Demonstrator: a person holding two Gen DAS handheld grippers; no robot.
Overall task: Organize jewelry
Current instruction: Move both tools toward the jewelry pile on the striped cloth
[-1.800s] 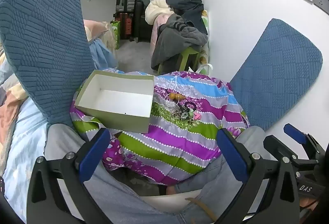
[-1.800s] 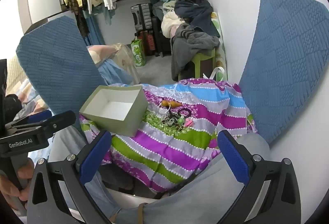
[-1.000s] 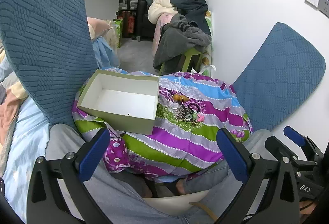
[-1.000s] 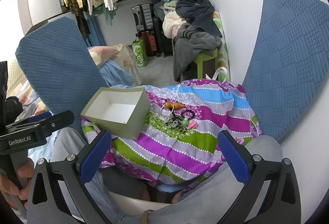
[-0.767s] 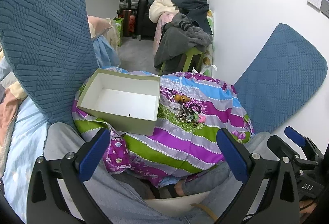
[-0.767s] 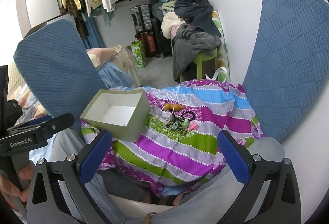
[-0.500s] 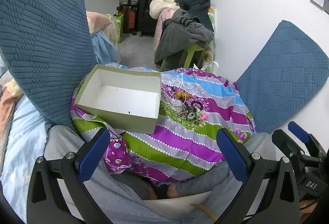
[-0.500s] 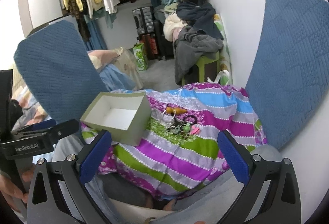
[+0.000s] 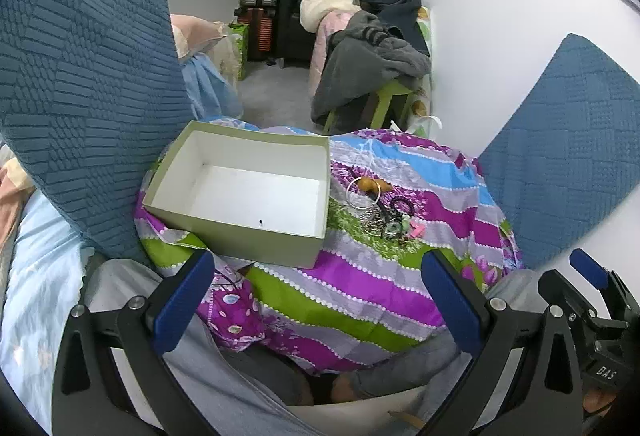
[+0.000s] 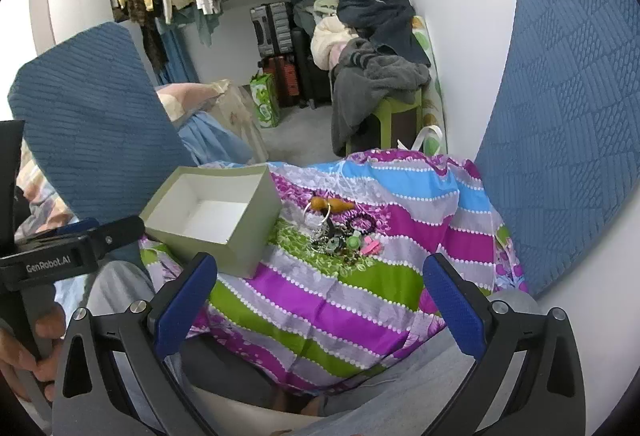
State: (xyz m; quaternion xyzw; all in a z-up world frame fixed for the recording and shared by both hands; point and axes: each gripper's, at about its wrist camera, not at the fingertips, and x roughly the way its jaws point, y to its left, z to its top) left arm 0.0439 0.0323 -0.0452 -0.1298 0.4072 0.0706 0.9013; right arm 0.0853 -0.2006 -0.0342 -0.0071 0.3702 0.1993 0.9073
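left wrist view had the left gripper (image 9: 316, 300) and right gripper (image 10: 320, 300) both spread apart, empty. jewelry pile (image 9: 380, 212) lay just right of the box (image 9: 240, 236), tangled; one grab could've dragged several pieces.

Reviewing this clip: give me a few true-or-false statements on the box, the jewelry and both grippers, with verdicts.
1. The box is empty. True.
2. The jewelry pile lies inside the box. False: it lies on the striped cloth, beside the box.
3. The left gripper is open and holds nothing. True.
4. The right gripper is clamped on a bangle. False: it is open, empty and short of the pile.
5. The box's lid is on. False: it is open-topped.
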